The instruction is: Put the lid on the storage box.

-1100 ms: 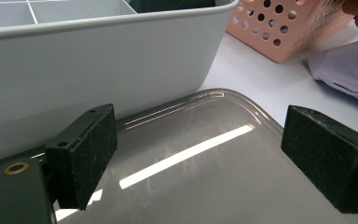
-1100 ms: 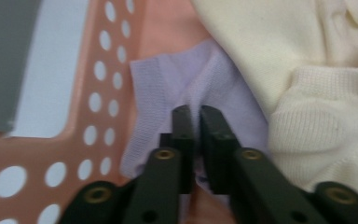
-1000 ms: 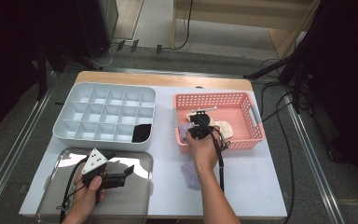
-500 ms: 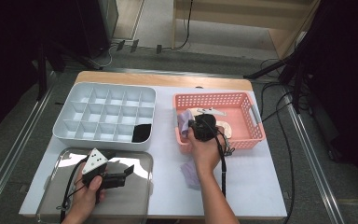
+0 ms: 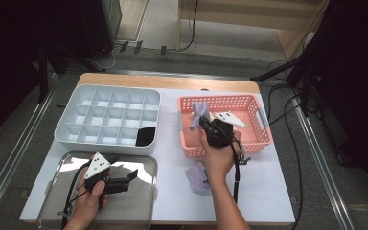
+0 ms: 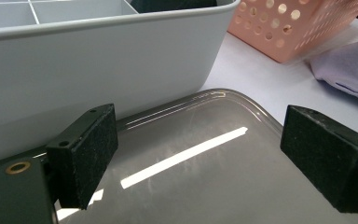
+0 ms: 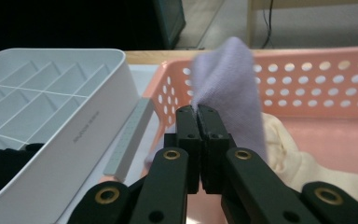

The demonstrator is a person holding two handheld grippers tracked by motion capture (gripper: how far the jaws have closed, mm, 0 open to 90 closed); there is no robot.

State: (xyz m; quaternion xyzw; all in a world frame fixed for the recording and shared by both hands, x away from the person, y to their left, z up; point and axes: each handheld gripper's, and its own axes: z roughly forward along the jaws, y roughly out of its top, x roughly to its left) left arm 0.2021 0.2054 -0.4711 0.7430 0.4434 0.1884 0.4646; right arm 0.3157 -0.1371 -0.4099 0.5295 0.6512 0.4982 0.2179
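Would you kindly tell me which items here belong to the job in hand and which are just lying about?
In use:
- right tongs, shut on the lilac knitted cloth
- pink perforated plastic basket
- white compartment organiser tray

Lying about:
- left tongs, open
- shiny metal tray
- cream cloth

Divided box (image 5: 108,120) at the table's (image 5: 263,191) back left, tray (image 5: 139,211) just in front of it, basket (image 5: 254,139) to the right of the box, cloth (image 5: 197,178) on the table before the basket, second cloth (image 5: 199,114) over the basket's left part.
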